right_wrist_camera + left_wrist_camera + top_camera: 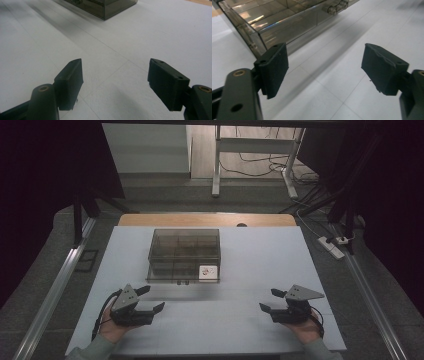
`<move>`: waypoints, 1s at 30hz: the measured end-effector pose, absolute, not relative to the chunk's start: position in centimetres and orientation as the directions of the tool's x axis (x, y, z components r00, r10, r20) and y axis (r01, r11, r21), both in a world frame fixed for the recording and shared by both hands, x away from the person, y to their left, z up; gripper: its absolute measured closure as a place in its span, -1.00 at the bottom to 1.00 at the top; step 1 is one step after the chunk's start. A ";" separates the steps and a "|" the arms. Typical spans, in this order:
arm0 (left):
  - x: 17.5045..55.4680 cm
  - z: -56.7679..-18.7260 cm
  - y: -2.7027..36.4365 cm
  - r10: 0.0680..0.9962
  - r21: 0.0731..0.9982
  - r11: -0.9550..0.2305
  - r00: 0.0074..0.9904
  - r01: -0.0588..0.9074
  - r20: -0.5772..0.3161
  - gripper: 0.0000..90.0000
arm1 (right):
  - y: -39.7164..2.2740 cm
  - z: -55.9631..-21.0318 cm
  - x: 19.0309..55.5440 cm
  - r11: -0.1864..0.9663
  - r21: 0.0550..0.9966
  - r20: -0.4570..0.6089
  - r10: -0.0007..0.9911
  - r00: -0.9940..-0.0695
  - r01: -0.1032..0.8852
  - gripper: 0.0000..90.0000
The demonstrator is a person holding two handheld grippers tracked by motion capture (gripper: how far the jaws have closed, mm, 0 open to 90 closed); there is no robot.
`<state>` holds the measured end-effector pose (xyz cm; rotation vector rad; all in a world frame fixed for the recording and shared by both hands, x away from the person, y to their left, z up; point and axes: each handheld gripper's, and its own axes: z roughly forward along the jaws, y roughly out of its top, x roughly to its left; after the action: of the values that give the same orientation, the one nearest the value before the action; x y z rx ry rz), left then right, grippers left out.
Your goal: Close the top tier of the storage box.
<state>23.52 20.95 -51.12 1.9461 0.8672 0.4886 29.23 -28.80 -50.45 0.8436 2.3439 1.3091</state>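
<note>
my left gripper (153,299) rests at the near left of the white table (260,255), jaws spread wide with nothing between them. my right gripper (269,301) sits at the near right, jaws likewise apart and empty. the smoky clear box (184,254) stands in the middle of the table, well ahead of both grippers, divided into compartments; a small white item (208,272) lies in its near right compartment. in the left gripper view the box (279,20) is just beyond the left jaw. bare tabletop lies between grippers and box. a power strip (334,245) lies on the floor to the right.
</note>
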 end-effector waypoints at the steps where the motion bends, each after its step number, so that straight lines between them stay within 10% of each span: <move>1: 23.5 -51.1 20.9 0.737 0.869 -0.326 0.676 0.373 -0.013 -0.50 | -28.8 -50.5 29.2 0.404 0.851 0.004 0.635 -0.772 0.337 -0.37; 12: 23.5 -50.9 20.4 0.733 0.876 -0.324 0.680 0.356 -0.005 -0.15 | -28.7 -50.7 29.3 0.422 0.840 -0.005 0.637 -0.771 0.342 -0.38; 22: 24.1 -50.7 19.7 0.734 0.868 -0.336 0.679 0.366 -0.003 0.91 | -28.6 -50.7 29.3 0.428 0.836 -0.010 0.637 -0.771 0.343 -0.39; 30: 25.0 -50.7 18.6 0.729 0.863 -0.350 0.685 0.365 0.006 0.96 | -28.6 -50.8 29.4 0.427 0.836 -0.009 0.639 -0.769 0.345 -0.39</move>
<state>25.03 18.56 -50.67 1.9662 0.8462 0.4929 29.40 -28.60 -50.80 0.8466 2.3601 1.2679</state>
